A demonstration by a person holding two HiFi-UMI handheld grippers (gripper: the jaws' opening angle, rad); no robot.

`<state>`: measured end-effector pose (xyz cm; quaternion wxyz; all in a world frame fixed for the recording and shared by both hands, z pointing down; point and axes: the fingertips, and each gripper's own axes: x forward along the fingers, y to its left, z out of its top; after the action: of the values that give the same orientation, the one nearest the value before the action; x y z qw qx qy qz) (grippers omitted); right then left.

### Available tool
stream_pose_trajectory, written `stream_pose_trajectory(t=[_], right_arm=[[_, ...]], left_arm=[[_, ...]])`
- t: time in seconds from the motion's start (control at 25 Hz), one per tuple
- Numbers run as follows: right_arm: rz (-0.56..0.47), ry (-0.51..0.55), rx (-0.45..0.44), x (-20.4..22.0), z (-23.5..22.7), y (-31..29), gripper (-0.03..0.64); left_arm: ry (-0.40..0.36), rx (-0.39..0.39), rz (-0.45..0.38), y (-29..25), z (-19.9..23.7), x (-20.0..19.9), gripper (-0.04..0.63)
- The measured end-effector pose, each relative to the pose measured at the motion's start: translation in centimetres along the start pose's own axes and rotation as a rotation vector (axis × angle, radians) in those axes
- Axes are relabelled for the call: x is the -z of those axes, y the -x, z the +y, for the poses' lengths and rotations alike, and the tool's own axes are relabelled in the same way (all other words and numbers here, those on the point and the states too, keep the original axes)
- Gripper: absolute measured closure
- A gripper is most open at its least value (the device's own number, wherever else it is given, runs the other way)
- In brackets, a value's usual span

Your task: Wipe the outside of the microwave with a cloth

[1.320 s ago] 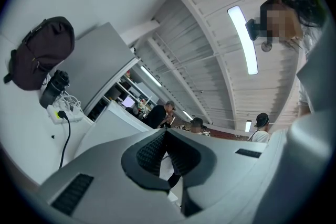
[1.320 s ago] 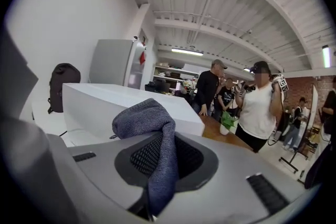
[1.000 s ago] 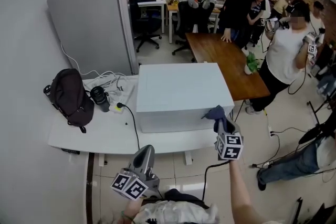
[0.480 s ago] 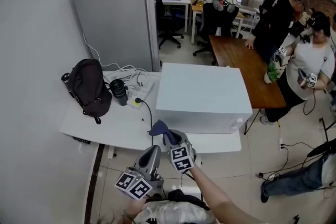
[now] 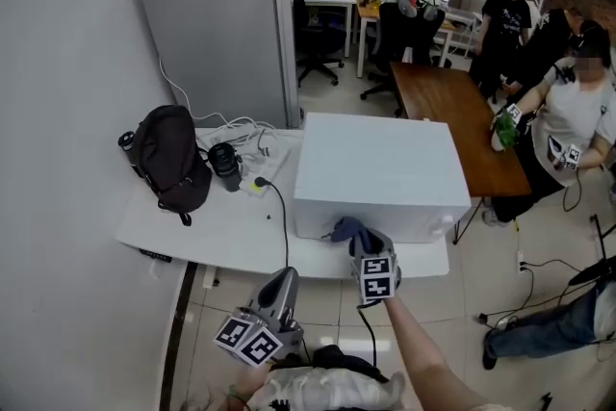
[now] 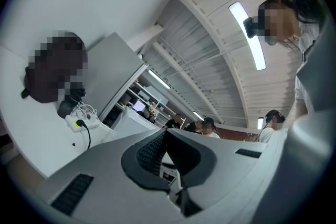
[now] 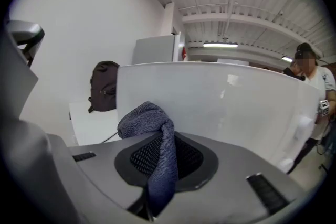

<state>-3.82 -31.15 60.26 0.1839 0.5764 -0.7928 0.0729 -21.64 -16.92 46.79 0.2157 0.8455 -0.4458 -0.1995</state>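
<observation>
**Item 1. Right gripper** point(image 7: 160, 157): fingers point(image 7: 189, 157) closed together on a narrow fold of the cloth point(image 7: 149, 120). The cloth is dark blue and knitted, and its free end is bunched above and ahead of the tips.

**Item 2. Microwave** point(image 5: 380, 164): white box standing on the white counter point(image 5: 207, 221), its front close to the counter's near edge. The cloth is at the lower part of the front face. Whether it touches cannot be told, though the right gripper view shows the face just ahead.

**Item 3. Left gripper** point(image 5: 279, 284): fingers point(image 6: 149, 155) shut on each other with nothing between them. It is held low near the person's body, well apart from the microwave.

**Item 4. Surroundings:** black cable point(image 5: 279, 217) running beside the microwave's left corner. A backpack point(image 5: 171, 159) lies further left.

**Hazards, as judged:**
- Only a thin fold is pinched, so drag against the panel could pull the cloth free.
- The bunch is small, so a steep approach could put the hard finger tips on the surface instead of fabric.
- A wipe carried round the left corner may snag the cable.
- The left gripper does not brace the microwave, so a hard push could shift it.
</observation>
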Motion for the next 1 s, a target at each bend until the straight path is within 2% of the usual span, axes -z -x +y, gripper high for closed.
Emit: stream_pose_trajectory(t=[0.32, 0.4, 0.52, 0.6, 0.68, 0.88, 1.0], right_arm=[[0.087, -0.087, 0.353, 5.5, -19.0, 7.8, 0.540], [0.101, -0.077, 0.362, 6.8, -21.4, 8.7, 0.537], [0.111, -0.045, 0.356, 7.5, -22.3, 9.0, 0.537], [0.100, -0.076, 0.363, 7.3, -21.6, 9.3, 0.537], [0.074, -0.124, 0.334, 6.9, -19.0, 9.5, 0.538], [0.030, -0.168, 0.079, 6.4, -5.5, 6.4, 0.538], [0.050, -0.108, -0.093, 5.9, 3.2, 2.8, 0.538]], left_arm=[[0.015, 0.052, 0.040, -1.3, -1.2, 1.4, 0.609], [0.016, 0.067, 0.051, -1.6, -1.6, 1.8, 0.609], [0.016, 0.079, 0.057, -1.9, -2.0, 2.1, 0.609], [0.015, 0.079, 0.054, -1.9, -2.2, 2.1, 0.609], [0.014, 0.073, 0.050, -1.7, -2.1, 1.9, 0.609], [0.011, 0.036, 0.031, -1.1, -1.2, 1.5, 0.609], [0.009, 0.029, 0.023, -0.8, -1.1, 1.3, 0.609]])
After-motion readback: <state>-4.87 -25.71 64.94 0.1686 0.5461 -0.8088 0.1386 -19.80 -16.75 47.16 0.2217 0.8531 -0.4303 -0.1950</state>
